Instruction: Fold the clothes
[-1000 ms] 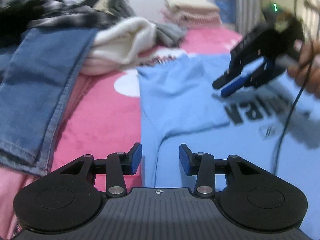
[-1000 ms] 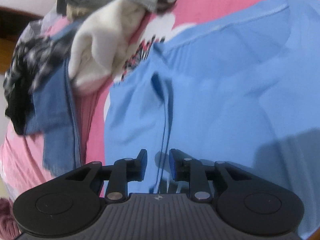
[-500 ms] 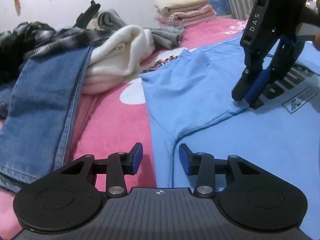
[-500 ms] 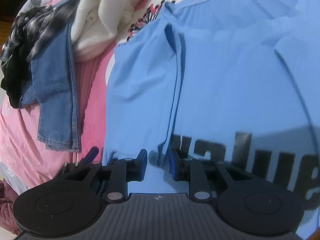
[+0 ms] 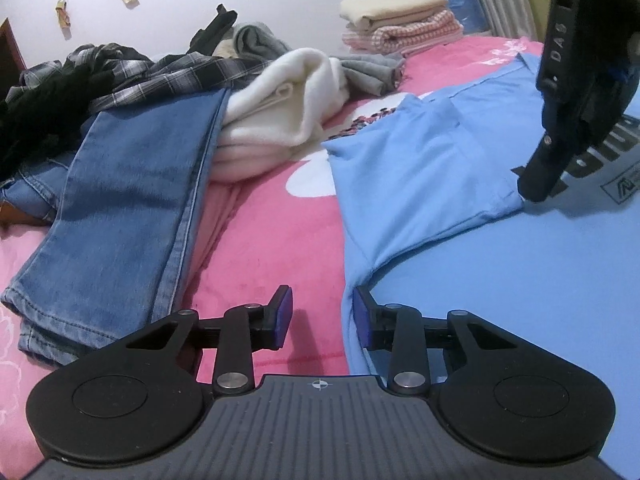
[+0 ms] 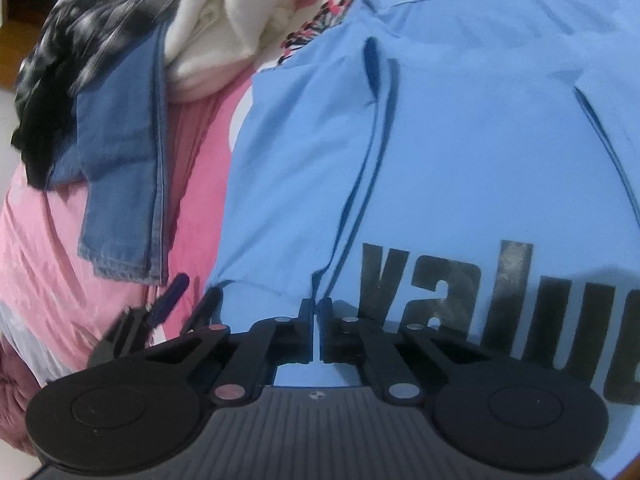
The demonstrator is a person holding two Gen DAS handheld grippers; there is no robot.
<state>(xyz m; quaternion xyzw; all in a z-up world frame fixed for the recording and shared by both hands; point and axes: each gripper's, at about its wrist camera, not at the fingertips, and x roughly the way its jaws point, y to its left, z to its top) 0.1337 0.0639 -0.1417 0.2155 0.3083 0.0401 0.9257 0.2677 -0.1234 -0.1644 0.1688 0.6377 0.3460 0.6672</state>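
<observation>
Jaws of the right gripper (image 6: 318,322) are pressed together on the hem corner of the blue T-shirt (image 6: 460,128), at the end of the sleeve that is folded in over the chest; a thin lip of fabric sits between the pads. From the left wrist view the same gripper (image 5: 538,188) stands tip-down on that sleeve corner. Jaws of the left gripper (image 5: 322,316) are spread and closing, straddling the shirt's side edge just below the armpit: the inner pad lies against blue fabric, the outer pad is over the pink bedsheet (image 5: 256,248). No pinch there yet.

Step in hand, as I judge it: take the left side of the shirt at two points and fold it in toward the print.
- Left jaws should bite both layers at the side seam, not the bedsheet under them. The plush sheet is right at the outer pad; catching it would drag the shirt.
- Lift both grips together and level, so the fold line runs straight from shoulder to hem.
- Thin knit slips easily; keep the right pinch firm.

Outward from the jaws:
- Beyond the left jaws and to their outer side, jeans (image 5: 132,208) lie near the shirt with bare sheet between them.
- Farther out, a cream fleece garment (image 5: 288,108) lies close to the shirt's shoulder; it could snag if the fold swings wide.
- Plaid shirt (image 5: 160,76) and grey garment (image 5: 372,68) are piled behind.
- Folded stack (image 5: 400,20) is well apart at the far side of the bed.
</observation>
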